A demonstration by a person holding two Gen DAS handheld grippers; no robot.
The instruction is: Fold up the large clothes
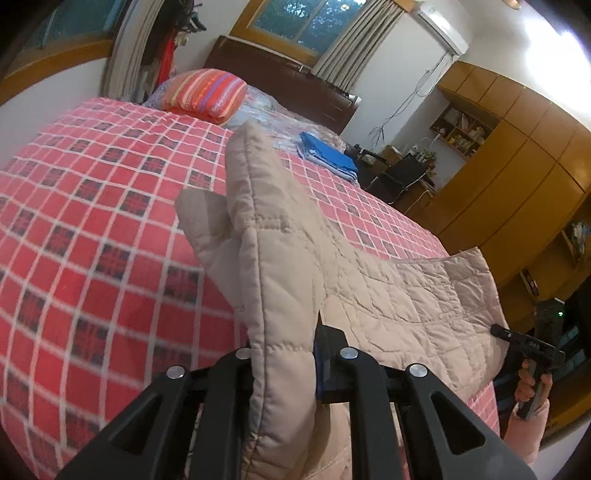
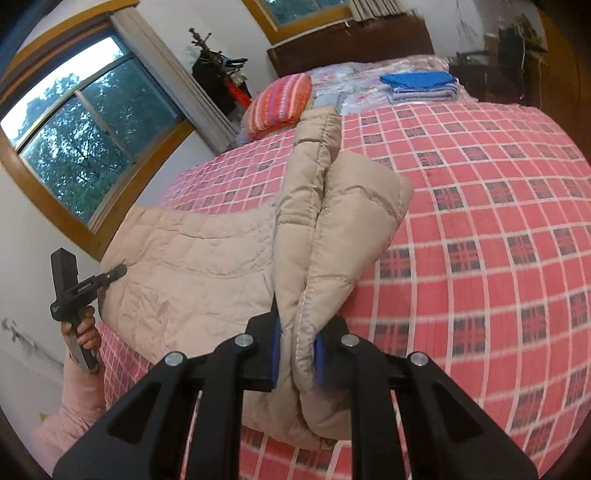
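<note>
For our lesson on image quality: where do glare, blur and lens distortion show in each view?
Left wrist view: blown-out glare at top right beside the white air conditioner; the red checked bedspread is smeared with blur. Right wrist view: fisheye bends the wooden window frame; the beige quilted coat stays fairly sharp.

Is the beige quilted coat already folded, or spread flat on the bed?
Neither: mid-fold. The beige quilted coat hangs stretched between the left gripper and right gripper, each shut on a doubled-over edge.
</note>
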